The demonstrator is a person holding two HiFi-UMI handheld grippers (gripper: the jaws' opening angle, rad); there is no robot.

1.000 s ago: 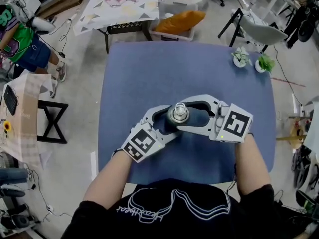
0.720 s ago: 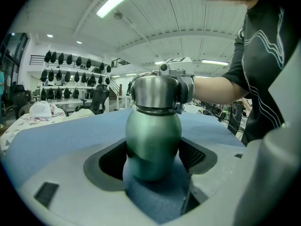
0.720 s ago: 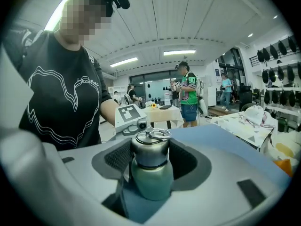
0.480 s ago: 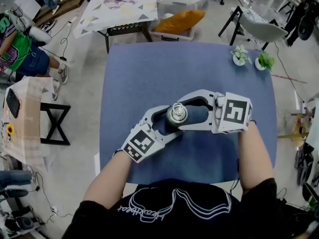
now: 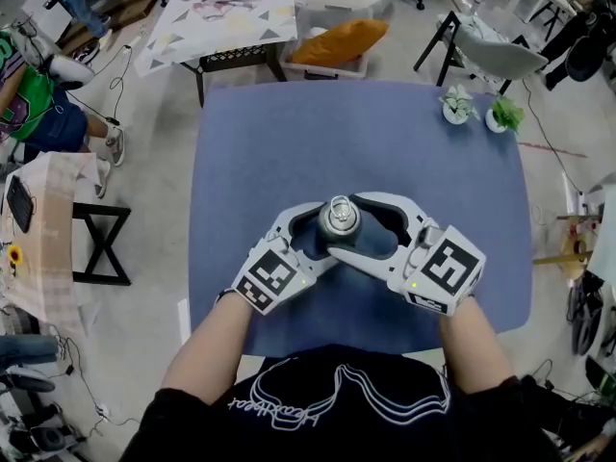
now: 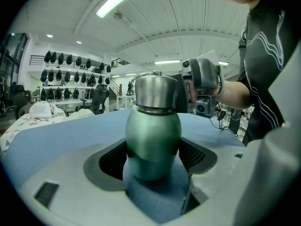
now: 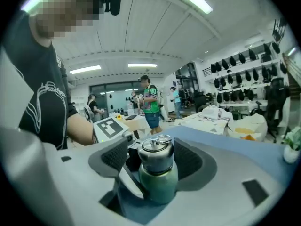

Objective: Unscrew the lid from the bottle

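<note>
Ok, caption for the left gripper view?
Left gripper clamps the green bottle by its body on the blue table, steel lid in place.

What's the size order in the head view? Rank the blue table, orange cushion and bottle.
1. blue table.
2. orange cushion.
3. bottle, though only its top shows, nearer the camera, so less sure.

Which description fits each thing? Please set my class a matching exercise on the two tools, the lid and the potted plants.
Things:
1. left tool
2. right tool
3. lid
4. potted plants

Descriptions:
A. at the table's far right corner
B. silver, on the bottle
C. clamped on the bottle's green body
D. jaws apart around the lid

Pairs: 1-C, 2-D, 3-B, 4-A.

Note: the right tool's jaws have just been opening, with the lid between them.
</note>
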